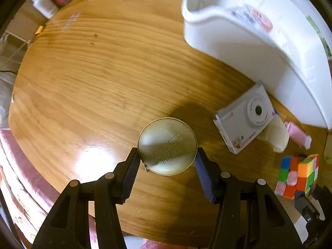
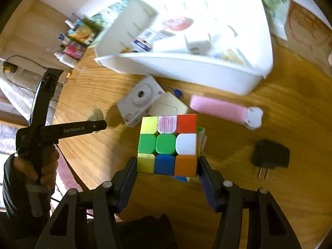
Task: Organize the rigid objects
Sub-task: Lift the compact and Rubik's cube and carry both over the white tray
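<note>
Multicoloured cube [image 2: 167,145], gold embossed tin [image 1: 167,146], white camera [image 1: 245,118], pink tube [image 2: 220,109], seemingly white basket [image 2: 186,70].

A round wooden table [image 2: 280,108] carries a white bin [image 2: 186,70]. Just beside the bin lie a white camera [image 2: 141,99] and a pink tube [image 2: 220,109]; a black plug [image 2: 269,157] lies farther off.

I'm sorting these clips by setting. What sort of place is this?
Probably a room in a home: a round wooden table with a white plastic bin of odds and ends, a puzzle cube, a small camera and a plug adapter.
</note>
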Motion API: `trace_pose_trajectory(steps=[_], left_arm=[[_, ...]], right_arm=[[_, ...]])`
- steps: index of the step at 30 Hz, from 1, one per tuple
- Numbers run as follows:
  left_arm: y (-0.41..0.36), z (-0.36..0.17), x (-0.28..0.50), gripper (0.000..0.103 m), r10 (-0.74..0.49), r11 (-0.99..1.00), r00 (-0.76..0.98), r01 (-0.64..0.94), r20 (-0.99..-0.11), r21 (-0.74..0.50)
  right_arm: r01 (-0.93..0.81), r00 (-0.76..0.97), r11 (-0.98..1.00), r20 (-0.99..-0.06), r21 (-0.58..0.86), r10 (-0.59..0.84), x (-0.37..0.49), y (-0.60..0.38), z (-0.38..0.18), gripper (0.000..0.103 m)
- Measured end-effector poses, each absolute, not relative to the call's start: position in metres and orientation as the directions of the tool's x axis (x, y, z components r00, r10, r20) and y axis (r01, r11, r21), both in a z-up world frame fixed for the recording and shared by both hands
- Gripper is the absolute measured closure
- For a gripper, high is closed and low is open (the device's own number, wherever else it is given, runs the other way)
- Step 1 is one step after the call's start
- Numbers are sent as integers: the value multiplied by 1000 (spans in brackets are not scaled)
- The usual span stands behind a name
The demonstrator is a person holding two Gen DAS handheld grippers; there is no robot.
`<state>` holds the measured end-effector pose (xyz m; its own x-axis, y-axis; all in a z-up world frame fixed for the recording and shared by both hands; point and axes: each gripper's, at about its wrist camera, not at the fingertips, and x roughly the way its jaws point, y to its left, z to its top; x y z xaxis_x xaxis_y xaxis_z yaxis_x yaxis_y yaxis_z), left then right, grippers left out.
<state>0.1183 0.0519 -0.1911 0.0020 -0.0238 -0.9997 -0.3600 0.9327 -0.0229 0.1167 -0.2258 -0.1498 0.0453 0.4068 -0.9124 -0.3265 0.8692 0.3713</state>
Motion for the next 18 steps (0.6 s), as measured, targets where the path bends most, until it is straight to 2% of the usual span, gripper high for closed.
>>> trace_pose_trajectory(steps=[10, 18], left_arm=[[74, -128, 136, 45, 49, 910, 134, -415, -990, -11], [43, -92, 153, 45, 106, 916, 261, -401, -959, -8]], right_arm=[[-439, 121, 821, -882, 364, 456, 129, -218, -107, 45], [-514, 253, 798, -833, 316, 492, 136, -214, -71, 45]])
